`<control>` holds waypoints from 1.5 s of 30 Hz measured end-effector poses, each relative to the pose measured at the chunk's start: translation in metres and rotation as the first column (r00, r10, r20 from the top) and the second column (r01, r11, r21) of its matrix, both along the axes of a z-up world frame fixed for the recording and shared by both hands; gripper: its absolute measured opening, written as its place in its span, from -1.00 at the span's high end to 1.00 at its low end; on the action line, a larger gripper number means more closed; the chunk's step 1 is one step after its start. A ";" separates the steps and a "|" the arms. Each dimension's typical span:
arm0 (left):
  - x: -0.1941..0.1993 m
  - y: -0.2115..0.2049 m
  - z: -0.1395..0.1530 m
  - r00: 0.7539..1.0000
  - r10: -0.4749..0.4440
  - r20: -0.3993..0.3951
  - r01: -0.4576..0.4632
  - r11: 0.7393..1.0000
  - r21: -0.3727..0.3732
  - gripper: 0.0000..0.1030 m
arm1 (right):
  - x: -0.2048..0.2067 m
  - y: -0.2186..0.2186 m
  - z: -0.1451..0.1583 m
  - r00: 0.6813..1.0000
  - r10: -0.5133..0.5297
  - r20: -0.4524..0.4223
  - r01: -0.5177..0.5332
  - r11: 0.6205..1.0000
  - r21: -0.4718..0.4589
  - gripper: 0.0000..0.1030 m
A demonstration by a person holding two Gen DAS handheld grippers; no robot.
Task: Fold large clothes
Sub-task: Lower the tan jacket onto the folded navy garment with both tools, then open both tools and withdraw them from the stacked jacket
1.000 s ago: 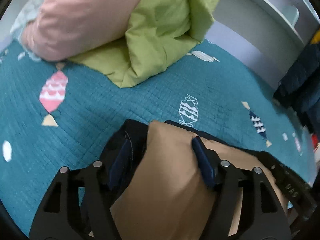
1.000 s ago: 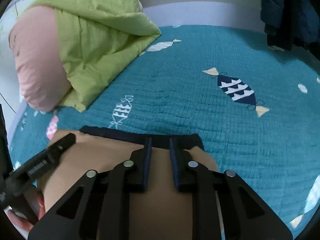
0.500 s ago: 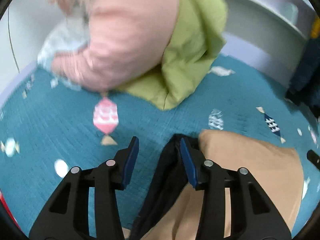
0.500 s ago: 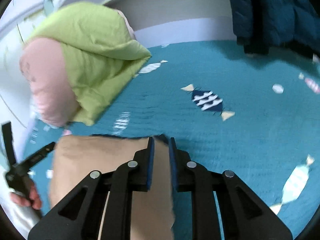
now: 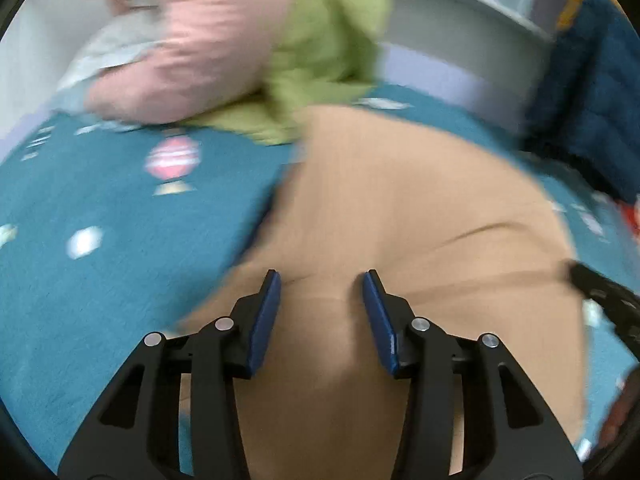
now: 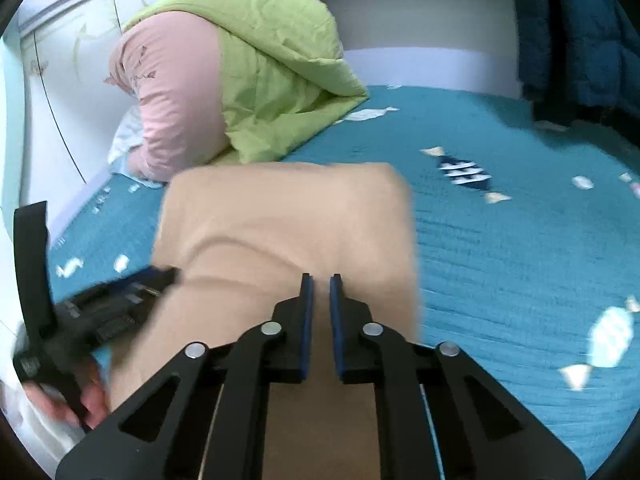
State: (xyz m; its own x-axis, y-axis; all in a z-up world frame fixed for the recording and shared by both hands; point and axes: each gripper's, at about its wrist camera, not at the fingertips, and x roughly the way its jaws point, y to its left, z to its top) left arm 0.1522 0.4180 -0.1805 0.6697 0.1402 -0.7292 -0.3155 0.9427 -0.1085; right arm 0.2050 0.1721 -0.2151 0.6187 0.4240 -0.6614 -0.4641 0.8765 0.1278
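- The tan garment (image 6: pixel 280 216) lies on the teal quilt (image 6: pixel 520 280), folded into a block with squarish far corners; both views are blurred, so fine detail is lost.
- Left gripper (image 5: pixel 322 280) hangs over the near part of the garment (image 5: pixel 400 208), its blue pads (image 5: pixel 264 320) spread wide apart with only flat cloth showing between them, nothing gripped.
- Right gripper (image 6: pixel 319 278) has its pads (image 6: pixel 306 320) almost together, a narrow slit between them; they sit over the garment's near edge, but whether cloth is pinched there cannot be told.
- In the right view the left gripper (image 6: pixel 100 308) shows at the garment's left side, a hand (image 6: pixel 80 400) around its handle.
- Beyond the garment sits a pink pillow (image 6: pixel 168 92) with a green blanket (image 6: pixel 272 60) draped over it.
- A dark blue coat (image 6: pixel 580 32) hangs at far right, beside a white headboard (image 6: pixel 420 12).
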 end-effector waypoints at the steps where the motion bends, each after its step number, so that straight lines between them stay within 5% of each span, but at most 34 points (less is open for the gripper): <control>1: -0.007 0.010 0.001 0.999 0.031 -0.011 -0.031 0.999 -0.020 0.14 | 0.002 -0.007 -0.005 1.000 -0.024 -0.021 0.023 1.000 -0.017 0.83; 4: -0.021 0.018 0.011 0.997 0.076 -0.021 -0.076 0.997 -0.001 0.12 | 0.010 -0.043 -0.018 0.980 -0.100 -0.173 0.114 0.991 0.068 0.80; 7: -0.034 0.005 0.025 0.995 0.098 -0.025 -0.095 0.990 0.102 0.13 | -0.006 -0.054 0.004 0.985 -0.110 -0.132 0.129 0.981 0.143 0.80; 10: -0.054 -0.019 0.046 0.998 0.047 0.052 -0.049 0.998 0.035 0.12 | -0.025 -0.038 0.030 0.996 -0.006 -0.089 0.027 0.971 0.236 0.75; 13: -0.065 -0.055 0.052 0.998 -0.019 0.067 0.019 1.000 -0.003 0.12 | -0.039 -0.008 0.039 0.981 0.138 -0.134 -0.092 0.949 0.303 0.75; 16: -0.065 -0.065 0.033 1.000 -0.001 0.017 0.002 0.999 -0.052 0.12 | -0.046 0.015 0.015 0.965 0.174 -0.197 -0.130 0.967 0.221 0.76; 21: -0.098 -0.044 -0.015 0.990 0.111 -0.085 -0.119 0.989 -0.091 0.10 | -0.055 -0.023 -0.039 0.931 0.134 -0.339 -0.065 0.976 0.208 1.00; 27: -0.123 -0.014 0.000 0.970 0.221 -0.100 -0.227 0.972 -0.054 0.01 | -0.064 -0.052 -0.018 0.952 0.046 -0.301 -0.003 0.990 0.142 0.93; 33: -0.118 -0.047 0.037 0.994 0.107 0.016 -0.105 0.991 -0.083 0.00 | -0.066 -0.033 0.012 0.967 0.120 -0.227 -0.067 0.972 0.227 0.89; 35: -0.108 -0.061 0.024 0.996 0.088 -0.018 -0.089 0.993 -0.076 0.00 | -0.065 -0.020 -0.003 0.942 0.162 -0.293 -0.089 0.965 0.249 0.89; 39: -0.106 -0.073 -0.016 0.991 0.097 -0.093 -0.104 0.992 -0.076 0.02 | -0.070 -0.008 -0.050 0.922 0.140 -0.360 -0.093 0.985 0.147 0.93; 45: -0.117 -0.080 -0.010 0.988 0.106 -0.113 -0.108 0.994 -0.012 0.01 | -0.073 -0.025 -0.043 0.913 0.155 -0.378 -0.094 0.980 0.177 0.99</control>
State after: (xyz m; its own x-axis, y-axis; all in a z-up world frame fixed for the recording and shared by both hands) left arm 0.0351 0.3376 -0.1906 0.5653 0.1930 -0.8020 -0.4257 0.9010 -0.0832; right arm 0.1318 0.1474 -0.2581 0.2618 0.5947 -0.7601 -0.4547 0.7707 0.4463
